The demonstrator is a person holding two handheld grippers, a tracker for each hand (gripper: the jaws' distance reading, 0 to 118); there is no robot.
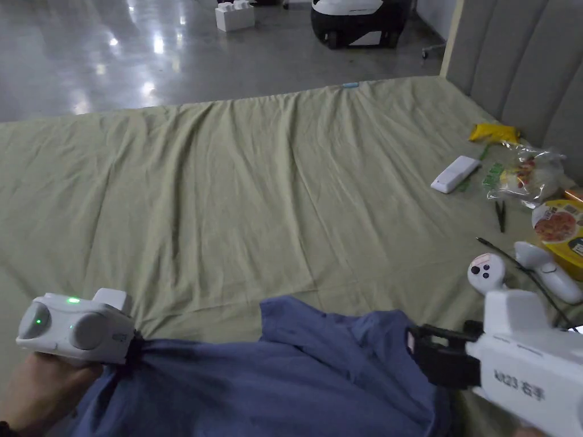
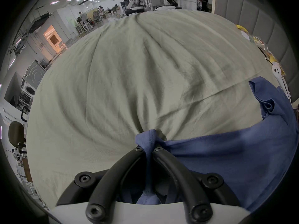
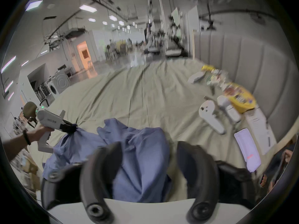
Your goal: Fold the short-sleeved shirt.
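Observation:
A blue short-sleeved shirt (image 1: 296, 375) lies crumpled at the near edge of the green bed sheet (image 1: 256, 188). My left gripper (image 1: 135, 341) is shut on a bunched corner of it at the left; in the left gripper view the fabric (image 2: 226, 159) is pinched between the jaws of that gripper (image 2: 148, 149). My right gripper (image 1: 413, 341) is at the shirt's right edge. In the right gripper view its jaws stand wide apart (image 3: 149, 145) with loose shirt cloth (image 3: 139, 162) lying between them, unpinched. The left gripper (image 3: 72, 128) also appears there, far left, holding the cloth.
Along the bed's right side lie two white controllers (image 1: 487, 273), a white remote (image 1: 454, 173), snack bags (image 1: 526, 173) and a yellow package (image 1: 561, 227), beside a grey padded headboard (image 1: 524, 57). A white block (image 1: 234, 16) and a wheeled machine (image 1: 358, 20) stand on the floor beyond.

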